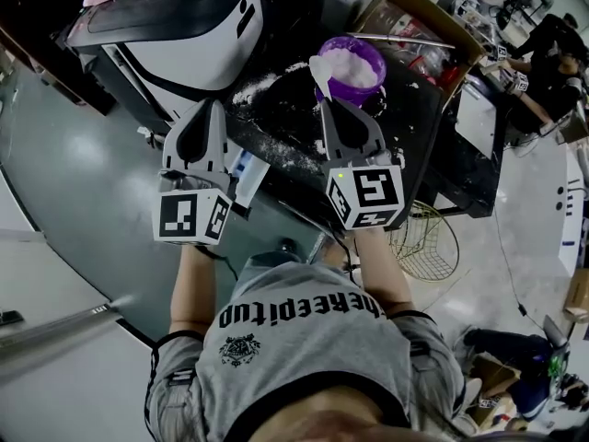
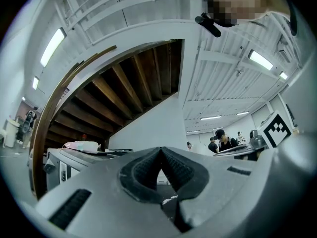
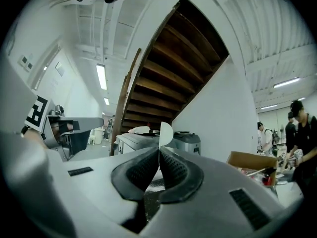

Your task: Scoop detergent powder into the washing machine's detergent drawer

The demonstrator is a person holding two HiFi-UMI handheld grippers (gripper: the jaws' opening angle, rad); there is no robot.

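A purple tub (image 1: 352,68) of white detergent powder stands on the black table (image 1: 423,145). My right gripper (image 1: 329,101) is shut on the handle of a white scoop (image 1: 321,70), whose bowl sits at the tub's near rim. In the right gripper view the scoop (image 3: 166,132) stands upright between the shut jaws. My left gripper (image 1: 208,109) is shut and empty, left of the table's corner, in front of the white washing machine (image 1: 184,26). A white and blue part (image 1: 247,169), perhaps the drawer, shows by the left gripper, partly hidden.
Spilled powder (image 1: 267,86) streaks the black table. An open cardboard box (image 1: 414,17) stands behind the tub. A wire basket (image 1: 428,242) sits on the floor at the right. People sit at desks at the far right (image 1: 552,58). Grey floor lies to the left.
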